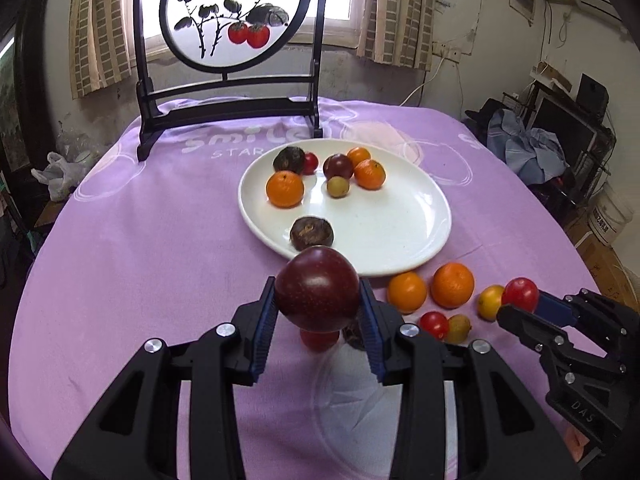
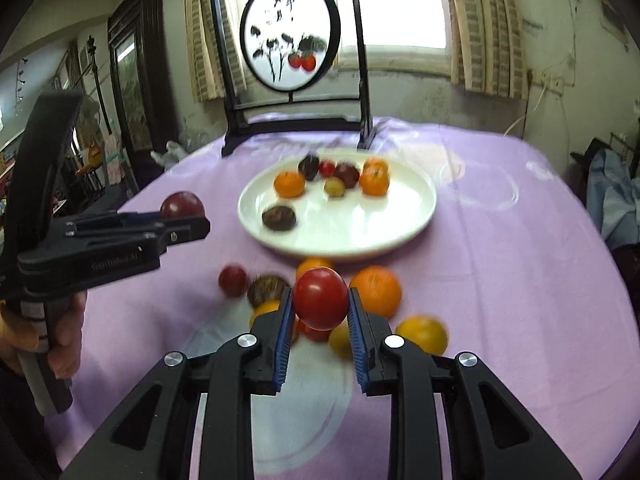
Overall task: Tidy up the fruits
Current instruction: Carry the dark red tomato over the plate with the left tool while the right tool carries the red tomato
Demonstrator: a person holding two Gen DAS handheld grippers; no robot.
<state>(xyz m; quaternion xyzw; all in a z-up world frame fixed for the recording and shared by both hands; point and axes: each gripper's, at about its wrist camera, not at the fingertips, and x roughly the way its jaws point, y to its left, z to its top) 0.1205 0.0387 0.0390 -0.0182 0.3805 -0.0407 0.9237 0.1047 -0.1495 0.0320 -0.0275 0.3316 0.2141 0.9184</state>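
Observation:
My left gripper [image 1: 318,300] is shut on a dark red plum [image 1: 318,288] and holds it above the cloth, just short of the white plate [image 1: 400,232]. My right gripper [image 2: 320,304] is shut on a red tomato [image 2: 321,298] above the loose fruit. The plate [image 2: 400,216] holds several fruits: oranges, a plum, small tomatoes and dark brown fruits. On the cloth in front of the plate lie two oranges [image 1: 452,285], a small tomato [image 1: 434,324] and yellow-green fruits. The left gripper shows in the right wrist view [image 2: 192,220], the right one in the left wrist view [image 1: 520,300].
A black-framed round painted screen [image 1: 232,12] stands at the table's far edge behind the plate. The purple cloth [image 1: 140,240] covers a round table. Clutter, shelves and buckets stand to the right of the table.

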